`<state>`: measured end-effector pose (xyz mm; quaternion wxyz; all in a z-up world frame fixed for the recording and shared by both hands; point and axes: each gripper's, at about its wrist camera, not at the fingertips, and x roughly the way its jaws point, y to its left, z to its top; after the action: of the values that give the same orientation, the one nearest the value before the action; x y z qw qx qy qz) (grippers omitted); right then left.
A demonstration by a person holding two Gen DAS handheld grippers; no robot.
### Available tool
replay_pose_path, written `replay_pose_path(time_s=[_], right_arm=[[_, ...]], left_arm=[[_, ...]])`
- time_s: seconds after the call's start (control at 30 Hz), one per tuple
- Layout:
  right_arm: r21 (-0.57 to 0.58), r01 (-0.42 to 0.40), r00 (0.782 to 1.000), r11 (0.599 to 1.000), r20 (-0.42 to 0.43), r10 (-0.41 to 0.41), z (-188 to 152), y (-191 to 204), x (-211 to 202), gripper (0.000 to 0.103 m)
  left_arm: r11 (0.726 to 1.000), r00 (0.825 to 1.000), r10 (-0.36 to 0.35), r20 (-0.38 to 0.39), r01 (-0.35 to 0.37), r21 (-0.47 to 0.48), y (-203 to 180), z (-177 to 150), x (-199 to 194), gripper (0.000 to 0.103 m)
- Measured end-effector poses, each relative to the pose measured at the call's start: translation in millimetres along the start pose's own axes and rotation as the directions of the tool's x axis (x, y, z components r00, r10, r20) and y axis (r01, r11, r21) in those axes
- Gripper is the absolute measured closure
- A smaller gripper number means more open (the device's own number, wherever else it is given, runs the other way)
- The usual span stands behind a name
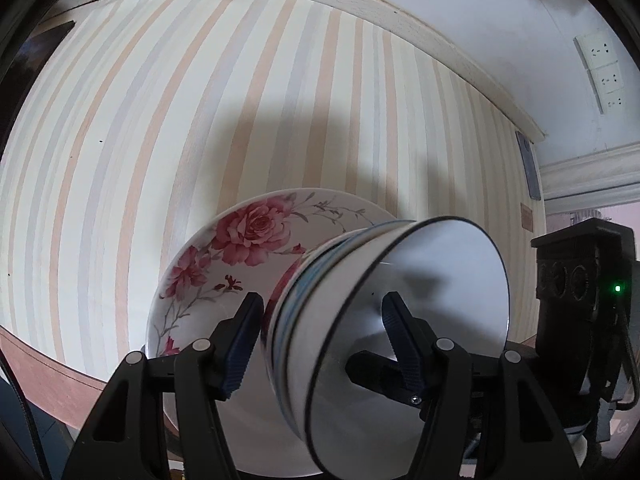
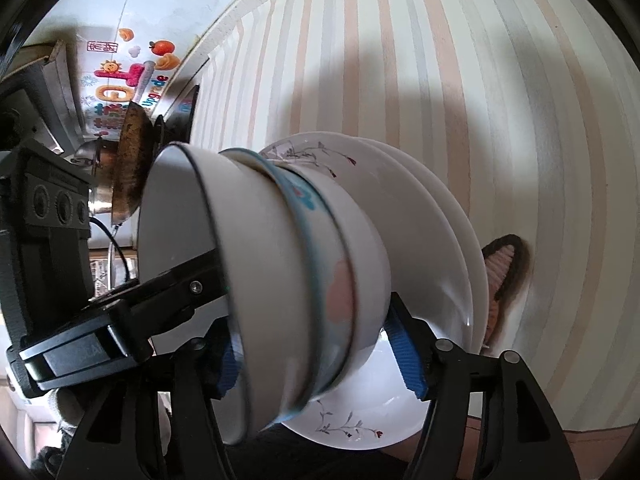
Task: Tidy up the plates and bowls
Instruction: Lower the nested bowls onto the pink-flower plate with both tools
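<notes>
A stack of nested bowls [image 1: 396, 312] sits on flowered plates [image 1: 240, 256] on the striped table [image 1: 280, 100]. My left gripper [image 1: 320, 332] straddles the top white bowl's wall, one finger outside, one inside, apart from it, so it looks open. In the right wrist view the bowl stack [image 2: 280, 272] rests on the plates [image 2: 420, 240]. My right gripper [image 2: 320, 356] straddles the stack with its blue pads [image 2: 408, 356] wide apart. The left gripper's finger [image 2: 176, 284] reaches into the top bowl there.
A wall with sockets [image 1: 600, 72] lies beyond the table's far edge. A woven mat or basket [image 2: 504, 272] lies behind the plates. A metal pot and a rusty pan [image 2: 128, 168] stand by a colourful box [image 2: 120, 76].
</notes>
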<state>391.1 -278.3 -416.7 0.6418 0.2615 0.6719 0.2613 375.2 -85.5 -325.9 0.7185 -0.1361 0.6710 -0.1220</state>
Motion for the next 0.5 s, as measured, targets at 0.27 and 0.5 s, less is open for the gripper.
replay_pose_path(time_s=[0.27,0.5], right_arm=[[-0.029,0.04,0.999,0.999,0.017,-0.04,-0.5,5.3,-8.2,0.035],[-0.052,0.107,0.993,0.993,0.064,-0.104,-8.5,15.3,-27.6,0.035]], left_arm=[[1.0,1.0,0.022,0.01,-0.022,0.009,-1.4,-0.8,-3.3,0.044],[0.992,0.99,0.108,0.093,-0.113,0.048,-6.0,-11.7,-30.7,0.044]])
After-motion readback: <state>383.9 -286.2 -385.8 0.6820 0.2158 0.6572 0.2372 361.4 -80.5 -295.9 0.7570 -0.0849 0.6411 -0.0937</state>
